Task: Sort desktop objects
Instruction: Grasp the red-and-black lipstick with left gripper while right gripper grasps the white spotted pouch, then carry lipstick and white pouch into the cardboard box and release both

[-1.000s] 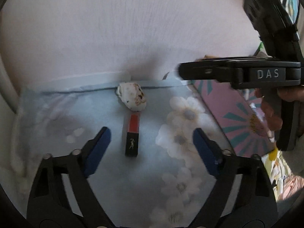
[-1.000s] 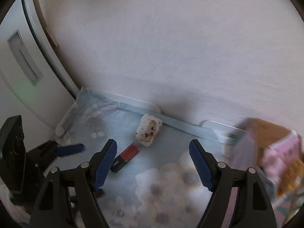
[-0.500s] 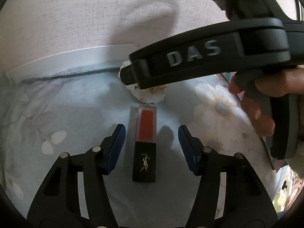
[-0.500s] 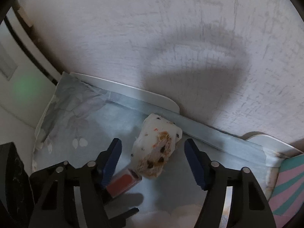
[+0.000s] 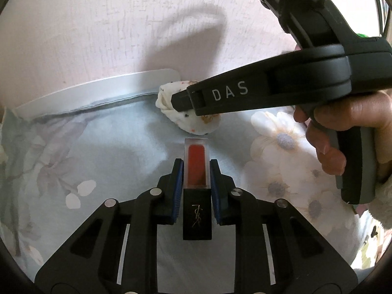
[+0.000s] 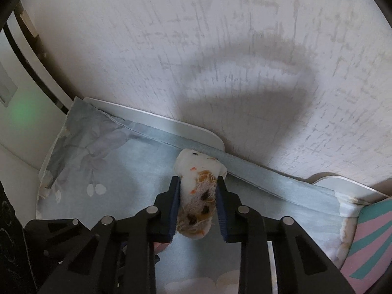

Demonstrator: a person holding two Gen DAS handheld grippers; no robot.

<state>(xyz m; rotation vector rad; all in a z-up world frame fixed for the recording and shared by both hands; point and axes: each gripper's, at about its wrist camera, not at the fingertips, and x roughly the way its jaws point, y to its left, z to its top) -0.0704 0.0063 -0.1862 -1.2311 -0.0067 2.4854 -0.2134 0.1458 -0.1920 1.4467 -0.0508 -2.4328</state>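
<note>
A lipstick tube [image 5: 196,171] with a clear red end and a black cap lies on the pale blue floral cloth [image 5: 98,147]. My left gripper [image 5: 196,169] is shut on it, blue pads on both sides. A crumpled white stained tissue wad [image 6: 199,196] lies just beyond it near the wall. My right gripper [image 6: 197,191] is shut on the wad. In the left wrist view the right gripper's finger covers part of the wad [image 5: 191,122]. The lipstick is hidden in the right wrist view.
A white wall [image 6: 196,49] rises right behind the table's white back edge [image 5: 98,88]. A pink and teal patterned object [image 6: 367,232] lies at the right. A white appliance [image 6: 14,98] stands at the left. A hand [image 5: 343,127] holds the right gripper.
Both grippers moved forward and closed. The left one went from open around the lipstick to shut on it. The right one went from open around the tissue wad to shut on it.
</note>
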